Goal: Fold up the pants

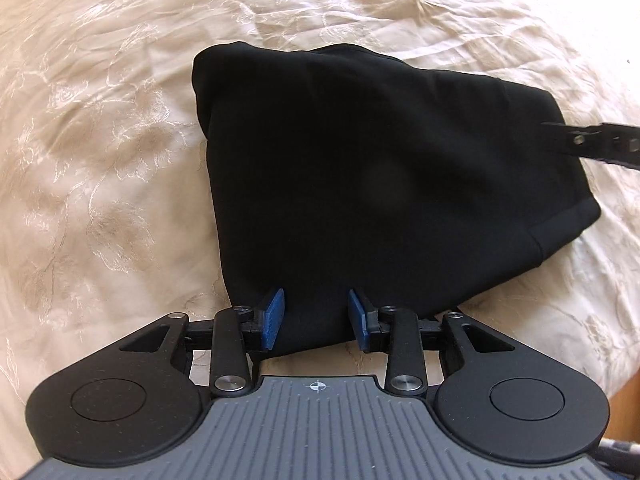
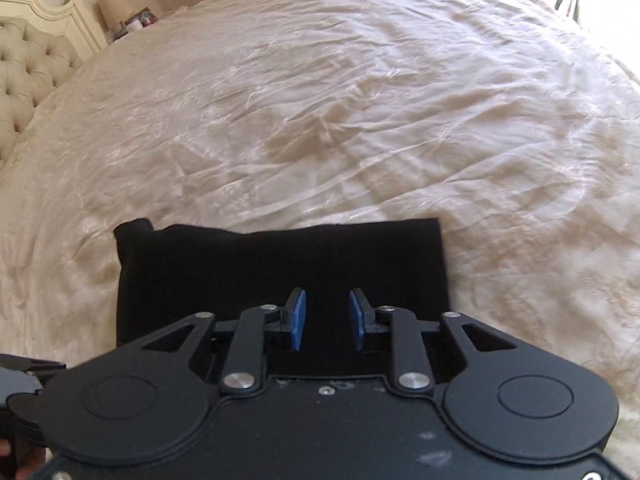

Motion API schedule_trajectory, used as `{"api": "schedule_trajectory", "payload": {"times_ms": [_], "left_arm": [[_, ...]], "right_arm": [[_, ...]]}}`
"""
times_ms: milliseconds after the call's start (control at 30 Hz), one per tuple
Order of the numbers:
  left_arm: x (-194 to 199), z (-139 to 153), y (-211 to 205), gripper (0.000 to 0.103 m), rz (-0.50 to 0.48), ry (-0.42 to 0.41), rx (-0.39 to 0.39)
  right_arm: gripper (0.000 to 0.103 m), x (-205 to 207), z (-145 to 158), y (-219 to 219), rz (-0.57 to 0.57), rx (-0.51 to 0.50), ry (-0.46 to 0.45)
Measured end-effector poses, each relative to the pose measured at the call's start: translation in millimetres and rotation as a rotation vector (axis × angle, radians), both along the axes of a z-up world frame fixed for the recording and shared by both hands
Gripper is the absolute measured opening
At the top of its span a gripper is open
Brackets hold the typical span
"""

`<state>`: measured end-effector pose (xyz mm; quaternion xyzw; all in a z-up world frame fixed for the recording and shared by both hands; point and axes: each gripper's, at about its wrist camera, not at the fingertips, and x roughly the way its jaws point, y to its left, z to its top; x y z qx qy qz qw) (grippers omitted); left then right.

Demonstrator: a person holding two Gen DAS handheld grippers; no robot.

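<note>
Pants (image 1: 380, 184) lie folded on bedspread (image 1: 100, 140), both grippers parted.

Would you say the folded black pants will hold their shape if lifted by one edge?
Probably not: the pants look like soft knit, so layers would likely droop and unfold. They may slide easily on the glossy bedspread.

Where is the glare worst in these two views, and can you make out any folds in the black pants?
Right wrist view: blown-out white glare at the top right corner, washing out the bedspread there. Left wrist view: even light, bedspread pattern crisp; the pants read as near-solid black, only a hem seam faintly visible at right. Both views: fisheye bends the bed's edges.
</note>
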<state>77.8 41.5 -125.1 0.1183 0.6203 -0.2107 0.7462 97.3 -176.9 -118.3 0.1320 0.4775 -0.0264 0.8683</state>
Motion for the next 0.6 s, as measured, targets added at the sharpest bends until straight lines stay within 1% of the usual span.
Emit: {"api": "schedule_trajectory", "payload": {"times_ms": [67,133,167,200,300,367,433,500,567,600], "left_arm": [[1,8,6,0.034,0.001,0.006,-0.029],[8,17,15,0.034,0.026,0.003,-0.069],[14,21,21,0.034,0.047,-0.006,-0.082],[22,24,27,0.034,0.072,-0.016,-0.092],[49,28,46,0.034,0.173,-0.036,-0.101],[69,26,57,0.034,0.238,-0.046,-0.077],[85,22,61,0.034,0.265,-0.065,-0.011],[101,15,57,0.034,0.241,-0.092,0.061],[111,7,52,0.034,0.19,-0.094,0.089],[116,1,52,0.034,0.156,-0.079,0.085]], "right_arm": [[0.026,-1,-16,13,0.028,0.028,0.056],[0.026,-2,-38,24,0.041,0.036,0.154],[0.026,-4,-46,27,0.039,0.028,0.189],[0.027,-8,-53,28,0.036,0.024,0.202],[0.026,-13,-58,22,0.011,0.055,0.192],[0.026,-9,-59,19,0.005,0.072,0.213],[0.025,-2,-61,16,0.012,0.079,0.238],[0.025,1,-63,15,0.012,0.084,0.253],[0.025,2,-64,14,0.014,0.085,0.26],[0.025,2,-64,14,0.016,0.084,0.261]]}}
